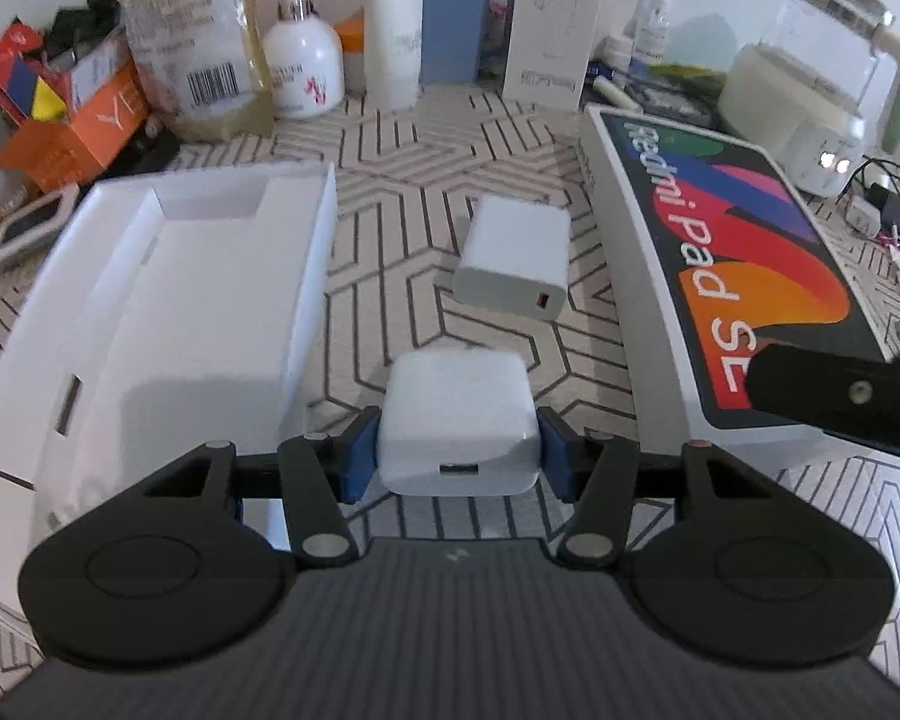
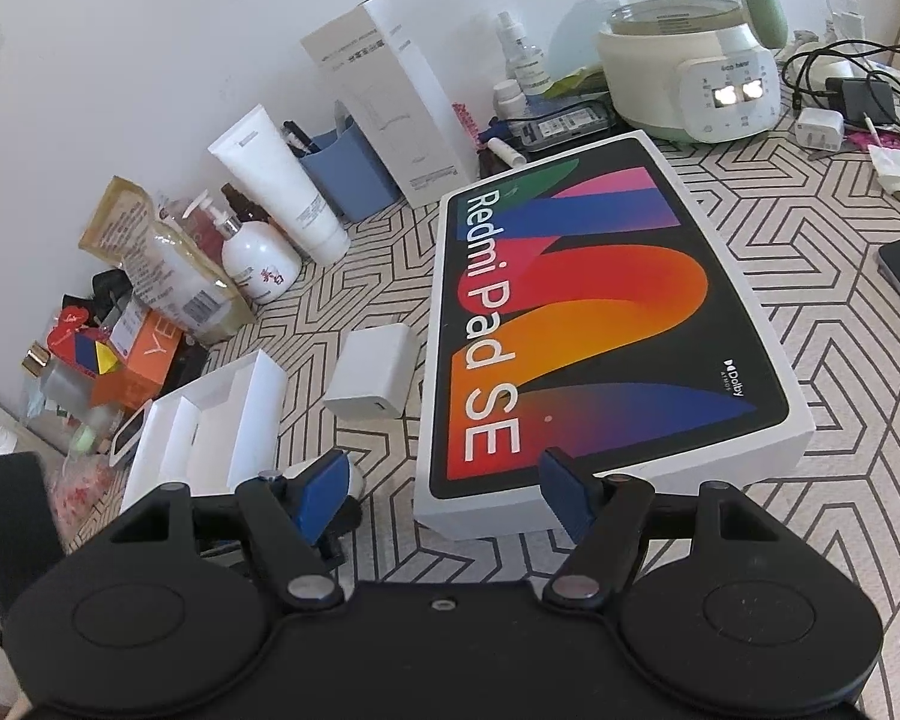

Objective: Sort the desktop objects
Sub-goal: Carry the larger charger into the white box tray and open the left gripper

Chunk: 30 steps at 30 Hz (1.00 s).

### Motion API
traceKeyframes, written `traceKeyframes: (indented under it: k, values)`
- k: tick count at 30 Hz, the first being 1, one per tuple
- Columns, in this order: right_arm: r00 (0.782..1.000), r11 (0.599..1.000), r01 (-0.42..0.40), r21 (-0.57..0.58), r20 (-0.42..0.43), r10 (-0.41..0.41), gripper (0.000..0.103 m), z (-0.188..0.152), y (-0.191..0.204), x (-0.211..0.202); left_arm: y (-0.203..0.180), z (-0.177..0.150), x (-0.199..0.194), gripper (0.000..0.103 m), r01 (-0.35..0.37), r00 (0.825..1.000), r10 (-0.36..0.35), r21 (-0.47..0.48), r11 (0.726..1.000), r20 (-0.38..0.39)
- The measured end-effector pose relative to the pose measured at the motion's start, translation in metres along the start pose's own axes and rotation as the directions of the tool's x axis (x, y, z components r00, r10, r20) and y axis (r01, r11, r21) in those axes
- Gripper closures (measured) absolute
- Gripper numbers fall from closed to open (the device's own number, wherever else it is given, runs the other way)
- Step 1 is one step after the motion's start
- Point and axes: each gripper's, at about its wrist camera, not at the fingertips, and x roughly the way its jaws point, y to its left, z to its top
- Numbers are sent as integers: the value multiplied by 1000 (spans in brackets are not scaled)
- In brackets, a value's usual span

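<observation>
My left gripper (image 1: 457,450) is shut on a small white charger cube (image 1: 457,420), its blue pads pressing both sides, held just above the patterned table. A second, larger white charger (image 1: 513,258) lies on the table ahead, also seen in the right wrist view as the larger white charger (image 2: 373,377). An open white box tray (image 1: 168,300) sits to the left. My right gripper (image 2: 444,495) stands open with nothing between its fingers, over the near edge of the Redmi Pad SE box (image 2: 600,324).
Along the wall stand a lotion pump bottle (image 1: 303,69), a white tube (image 1: 393,24), a blue pen holder (image 1: 450,30), a tall white carton (image 1: 555,18) and orange boxes (image 1: 72,126). A kettle (image 2: 690,66) and cables (image 2: 852,84) crowd the far right.
</observation>
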Motion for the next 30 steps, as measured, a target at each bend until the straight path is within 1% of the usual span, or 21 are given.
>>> traceKeyframes:
  k: [2,10,14,18,21,25,27,28,30]
  values:
    - [1000,1000,-2,0,2,2,28,0,0,-1,1,-1,-4,50,3,1000,-3,4,1000,11]
    - [1000,1000,1,8,-8,-1,28,0,-2,1,-1,-4,-2,50,11,1000,-11,40,999,-13]
    - [1000,1000,-2,2,-6,2,28,0,-1,0,3,-6,-1,48,18,999,-18,18,1000,-26]
    - [1000,1000,2,2,-10,-2,28,0,-1,2,5,-7,0,47,20,999,-19,18,1000,-29]
    - [1000,1000,2,2,-9,-2,28,-1,-1,1,2,-7,2,47,8,1000,-8,31,999,-17]
    - [1000,1000,2,2,-10,-2,28,0,-1,1,-4,-6,14,38,-13,1000,15,64,998,-27]
    - [1000,1000,4,2,-11,-4,28,0,-1,2,-7,-8,20,40,-25,999,28,72,997,-44]
    - [1000,1000,4,3,-11,-4,28,0,-2,1,-7,-7,19,48,-25,999,27,68,997,-37]
    - [1000,1000,2,6,-11,-2,28,0,-2,1,-7,-6,17,49,-12,999,14,57,998,-37]
